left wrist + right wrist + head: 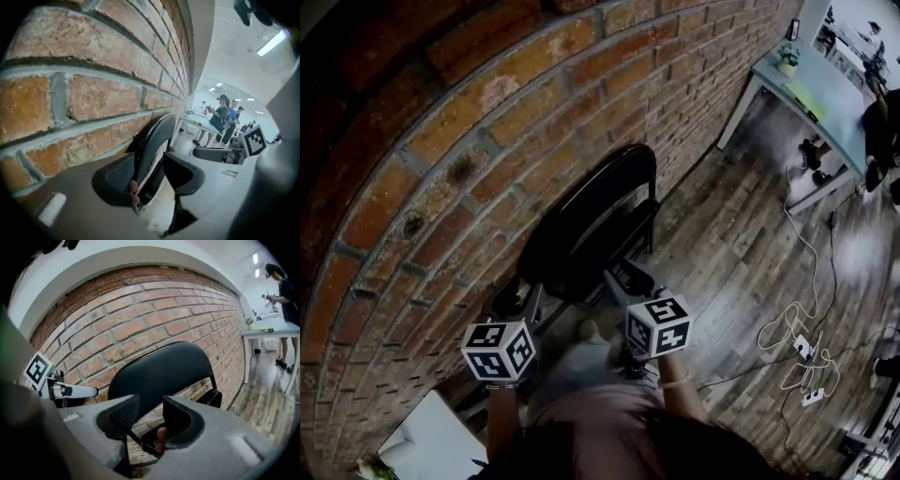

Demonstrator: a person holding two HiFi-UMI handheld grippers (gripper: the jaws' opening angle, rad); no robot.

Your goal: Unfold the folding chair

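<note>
The main risk is a tip or a slide. The folding chair (592, 234) leans folded against the brick wall (431, 197), upright on the wooden floor (736, 258), and neither gripper has a hold on it. If one side were caught and pulled before the other, the frame would likely twist, scrape along the bricks or topple sideways toward the right of the head view. A shallow bite on the thin, rounded black edge could also slip off once the seat starts to swing, and the feet may skate on the smooth boards as the legs spread. A pad closing where seat and back hinge together could get trapped between them. The left gripper (150, 169) has its jaws apart. In the left gripper view the chair's near edge runs up from lower centre between them, close by the left-hand pad, though I cannot tell whether it brushes that pad. The right gripper (151, 408) is likewise spread. In its view the padded back fills the middle of the frame above and beyond the jaws, and a dark bar of the frame crosses the gap low down, with no pad pressing on it.
</note>
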